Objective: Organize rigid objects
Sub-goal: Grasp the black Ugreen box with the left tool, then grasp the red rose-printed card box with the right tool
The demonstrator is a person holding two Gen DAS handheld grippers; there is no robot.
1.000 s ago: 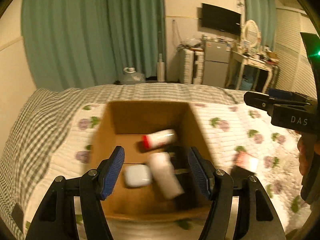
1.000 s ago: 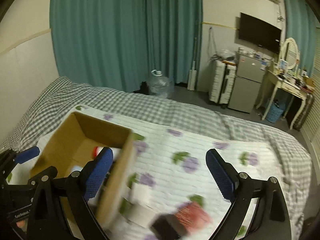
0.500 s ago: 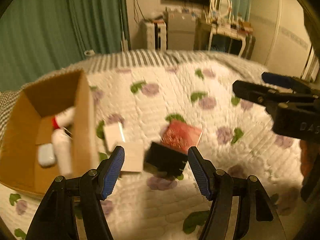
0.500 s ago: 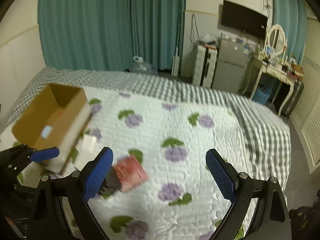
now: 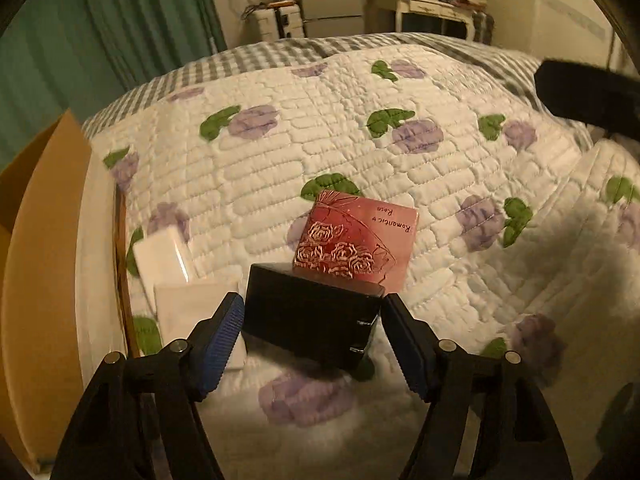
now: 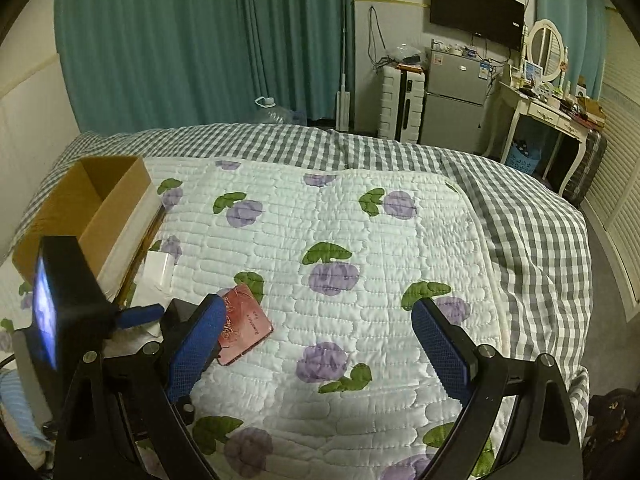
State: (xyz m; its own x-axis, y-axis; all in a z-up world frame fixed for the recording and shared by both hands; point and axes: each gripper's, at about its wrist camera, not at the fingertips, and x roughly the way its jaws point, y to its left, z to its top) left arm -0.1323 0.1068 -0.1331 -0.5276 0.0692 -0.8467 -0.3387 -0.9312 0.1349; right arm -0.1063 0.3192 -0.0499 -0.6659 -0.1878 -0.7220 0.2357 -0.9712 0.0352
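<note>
A black box (image 5: 312, 320) lies on the quilt between the open fingers of my left gripper (image 5: 313, 340), with both pads close to its sides. A red rose-print box (image 5: 356, 246) leans against its far edge; it also shows in the right wrist view (image 6: 246, 324). Two white boxes (image 5: 164, 256) (image 5: 192, 304) lie to the left, beside the cardboard box (image 5: 44, 264). My right gripper (image 6: 320, 344) is open and empty above the quilt, with the left gripper (image 6: 140, 316) at its lower left.
The flowered quilt (image 6: 360, 240) covers a grey checked bed (image 6: 540, 232). The cardboard box (image 6: 88, 208) stands at the bed's left side. A fridge, a dressing table and green curtains stand beyond the bed.
My left gripper has swung right from above the cardboard box and come down around the black box. The right gripper has drawn back and up, and the quilt looks farther away.
</note>
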